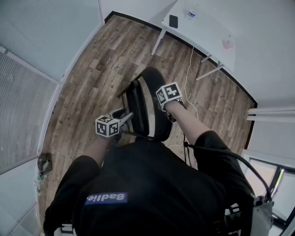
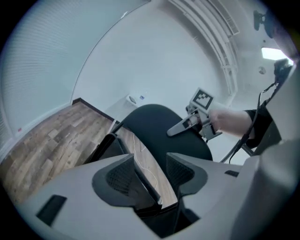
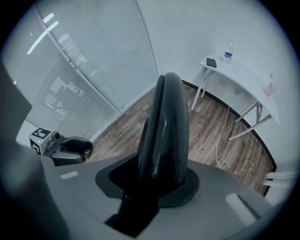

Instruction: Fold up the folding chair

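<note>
In the head view, a wood-plank floor (image 1: 101,60) is seen, closed in by white walls, with slatted blinds (image 1: 23,115) along the left. A white table (image 1: 207,27) stands at the far wall; on it lie a dark phone (image 1: 173,20), a bottle (image 1: 191,14) and a small pink thing (image 1: 227,43) too small to be named. A white cable (image 1: 189,83) trails over the planks. The black folding chair (image 1: 150,106) stands on the floor directly before the person, whose dark shirt cuts off its lower part. The left gripper (image 1: 125,119) is held at the chair's left edge and the right gripper (image 1: 165,105) at its right; the tips of both are hidden against the black.

In the left gripper view, the jaws are seen standing apart. A black bar of the chair runs between them close to the left-hand pad (image 2: 119,176), perhaps touching it; planks show in the gap up to the other pad. The padded back rises beyond, with the right gripper (image 2: 180,127) at its edge.

In the right gripper view, the jaws are closed on the chair's padded back (image 3: 168,122), which fills the space between them and is seen edge-on. The bottle's (image 3: 228,51) contents cannot be made out. The left gripper (image 3: 70,149) is seen low at the left.
</note>
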Motion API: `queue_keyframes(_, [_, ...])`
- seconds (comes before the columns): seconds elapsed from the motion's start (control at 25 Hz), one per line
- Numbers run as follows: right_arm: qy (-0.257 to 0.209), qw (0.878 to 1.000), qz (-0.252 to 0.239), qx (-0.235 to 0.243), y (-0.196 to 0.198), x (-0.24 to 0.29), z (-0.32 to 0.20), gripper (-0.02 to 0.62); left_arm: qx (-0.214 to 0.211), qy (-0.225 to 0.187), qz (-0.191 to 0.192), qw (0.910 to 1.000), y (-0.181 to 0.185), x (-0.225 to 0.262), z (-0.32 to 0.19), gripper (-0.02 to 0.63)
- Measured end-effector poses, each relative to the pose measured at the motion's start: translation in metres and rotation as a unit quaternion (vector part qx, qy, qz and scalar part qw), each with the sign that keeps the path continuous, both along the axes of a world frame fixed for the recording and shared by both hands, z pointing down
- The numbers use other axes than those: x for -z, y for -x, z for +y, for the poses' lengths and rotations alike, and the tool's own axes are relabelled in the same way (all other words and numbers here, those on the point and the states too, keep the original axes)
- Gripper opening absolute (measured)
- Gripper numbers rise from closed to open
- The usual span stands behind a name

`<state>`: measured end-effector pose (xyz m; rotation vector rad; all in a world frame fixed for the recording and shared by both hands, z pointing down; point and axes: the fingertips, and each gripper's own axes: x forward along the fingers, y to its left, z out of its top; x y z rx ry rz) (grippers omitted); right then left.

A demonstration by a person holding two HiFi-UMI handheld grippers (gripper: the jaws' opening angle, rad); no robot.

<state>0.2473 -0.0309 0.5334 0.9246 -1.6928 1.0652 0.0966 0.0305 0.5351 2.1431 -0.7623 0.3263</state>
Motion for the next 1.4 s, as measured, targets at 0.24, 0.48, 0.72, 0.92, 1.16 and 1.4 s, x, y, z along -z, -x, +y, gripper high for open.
queue_keyframes(0.24, [-0.001, 1.000, -0.002, 0.000, -0.006, -0.001, 0.001, 0.114, 0.019, -0.091, 0.029, 0.9952, 0.012, 0.089, 0.000, 0.213])
queue_keyframes(0.48, [0.000, 1.000, -0.001, -0.001, -0.008, -0.003, 0.001, 0.110, 0.017, -0.204, 0.027, 0.9785, 0.029, 0.163, 0.015, 0.185])
queue_keyframes(0.72, [0.001, 1.000, 0.005, -0.007, -0.013, -0.005, 0.001, 0.098, 0.035, -0.275, 0.027, 0.9605, 0.053, 0.213, 0.021, 0.128])
queue_keyframes(0.92, [0.002, 1.000, 0.007, -0.009, -0.014, -0.005, 0.000, 0.091, 0.055, -0.302, 0.026, 0.9514, 0.063, 0.234, 0.022, 0.093])
queue_keyframes(1.16, [0.001, 1.000, 0.006, -0.017, -0.014, -0.003, -0.001, 0.084, 0.071, -0.328, -0.006, 0.9420, 0.069, 0.231, 0.027, 0.020])
queue_keyframes(1.4, [0.001, 1.000, 0.008, -0.020, -0.014, -0.003, -0.001, 0.077, 0.075, -0.313, -0.001, 0.9468, 0.070, 0.221, 0.031, 0.006])
